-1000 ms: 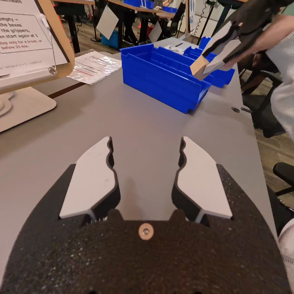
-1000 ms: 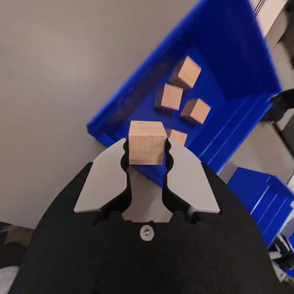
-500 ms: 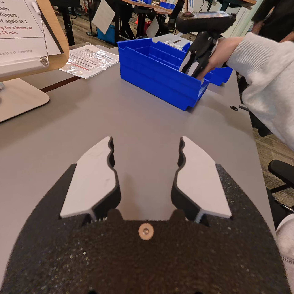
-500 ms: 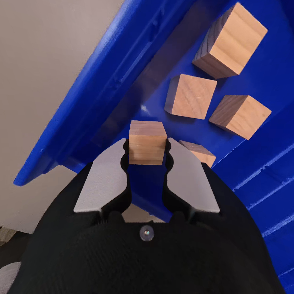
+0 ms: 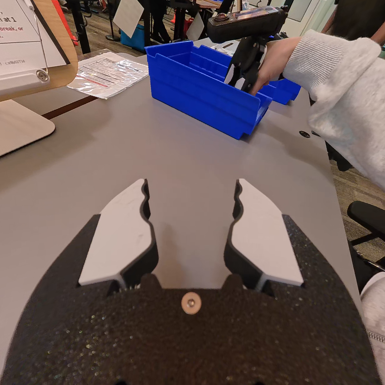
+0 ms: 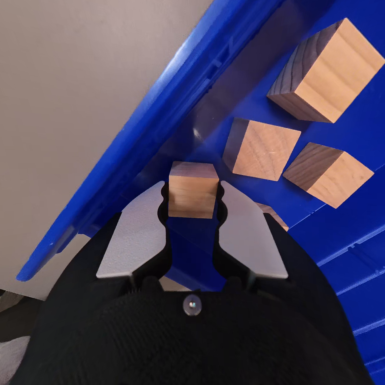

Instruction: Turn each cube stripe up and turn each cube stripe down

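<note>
Pinching 1 cube point(image 6: 191, 195), right gripper point(image 6: 192, 183) overhangs blue bin point(image 6: 129, 150) holding 4 cubes; left gripper point(image 5: 191, 183) spread.

The right gripper point(image 6: 192, 183) has descended from above the table into the blue bin point(image 6: 129, 133), carrying the clamped wooden cube point(image 6: 192, 192). The resting cubes point(image 6: 260, 150) now appear closer.

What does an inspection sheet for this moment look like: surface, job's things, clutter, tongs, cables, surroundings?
Surface: grey table.
Job's things: blue plastic bin holds plain wooden cubes; one small wooden cube is clamped; no stripe visible.
Clutter: laminated sheet, clipboard stand, second blue bin.
Tongs: left tongs open, empty, above the table; right tongs shut on the cube inside the bin.
Cables: nothing seen.
Surroundings: desks, office chair.
</note>
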